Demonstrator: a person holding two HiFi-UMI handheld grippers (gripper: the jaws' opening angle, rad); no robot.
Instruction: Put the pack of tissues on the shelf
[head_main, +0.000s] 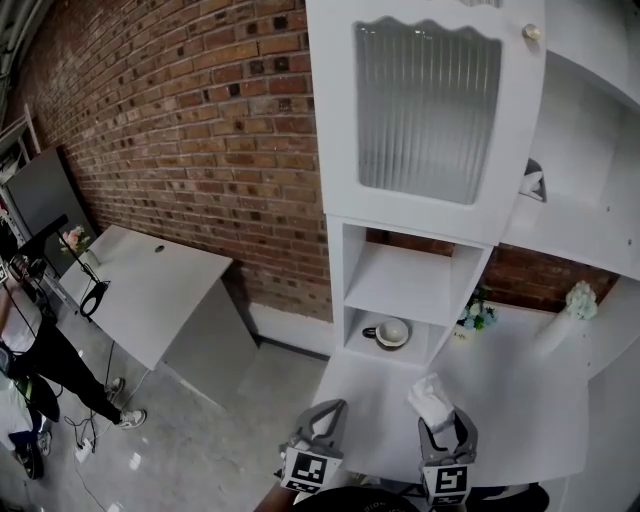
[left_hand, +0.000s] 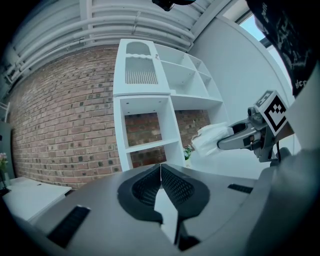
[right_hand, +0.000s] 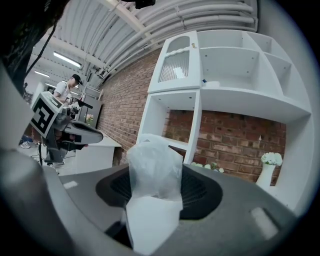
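A white pack of tissues (right_hand: 152, 195) in clear wrap stands upright between the jaws of my right gripper (right_hand: 155, 187), which is shut on it. In the head view the tissue pack (head_main: 432, 399) sticks up from the right gripper (head_main: 446, 432) above the white counter (head_main: 520, 400). The left gripper (head_main: 322, 425) hangs beside it at the counter's left end; its jaws (left_hand: 160, 180) meet with nothing between them. The white shelf unit (head_main: 400, 290) stands ahead with two open cubbies under a ribbed-glass cabinet door (head_main: 428, 110).
A cup on a saucer (head_main: 388, 333) sits in the lower cubby. Small blue flowers (head_main: 477, 315) and a white vase with flowers (head_main: 572, 310) stand on the counter. A white desk (head_main: 150, 285) and a person (head_main: 30, 340) are at the left by the brick wall.
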